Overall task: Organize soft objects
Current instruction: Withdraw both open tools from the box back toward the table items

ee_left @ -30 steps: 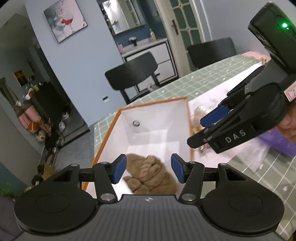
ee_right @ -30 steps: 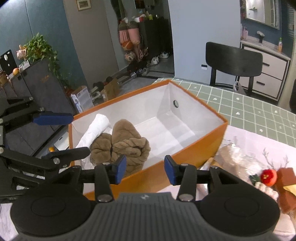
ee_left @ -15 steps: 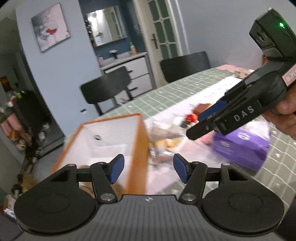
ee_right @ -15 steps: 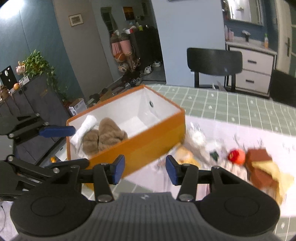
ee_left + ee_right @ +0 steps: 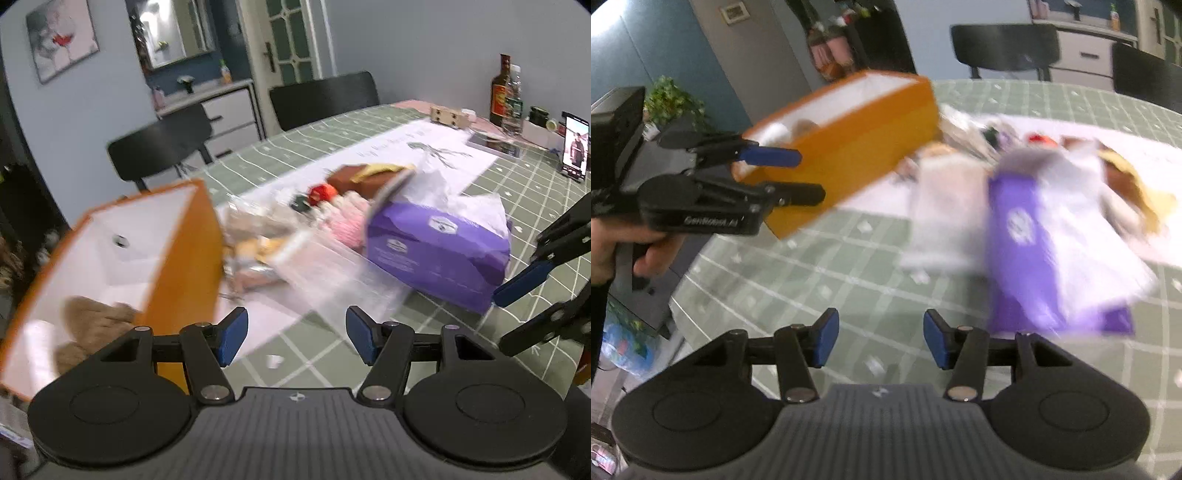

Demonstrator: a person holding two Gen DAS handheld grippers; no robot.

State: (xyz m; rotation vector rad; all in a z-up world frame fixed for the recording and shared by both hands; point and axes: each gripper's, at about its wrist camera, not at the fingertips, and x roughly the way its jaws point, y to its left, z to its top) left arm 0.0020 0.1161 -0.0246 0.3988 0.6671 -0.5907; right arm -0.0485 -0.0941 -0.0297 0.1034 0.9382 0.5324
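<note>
Two grippers hang empty over the table (image 5: 517,192), each with its jaws apart and only checked green cloth between the pads. The right gripper (image 5: 881,341) has just been opening a little, with nothing between its fingers; the left gripper (image 5: 295,338) stands wider and grips nothing.

The orange box (image 5: 184,258) sits at the table's left end, white inside, with a brown knitted bundle (image 5: 99,314) already lying in it; from the right wrist view a white roll (image 5: 775,131) shows beside that. Just to the right of the box lies the unsorted heap: a clear plastic bag (image 5: 321,266), something pink and knitted (image 5: 347,225), a small red ball (image 5: 321,192) and a brown and yellow piece (image 5: 369,173), all blurred. The purple tissue pack (image 5: 436,247) lies nearest both grippers, tissue spilling from its top.

The step in hand looks like reaching for the next soft thing, probably that pack or the bag beside it. To do it well, slow down before contact, since both views are smeared. Widen the right jaws to span the pack across its narrow side, come down from above, and pinch the body, not the loose tissue, which would tear away. Keep the left gripper clear of the box's near wall, or use it to steady the heap so the bag does not drag along.
</note>
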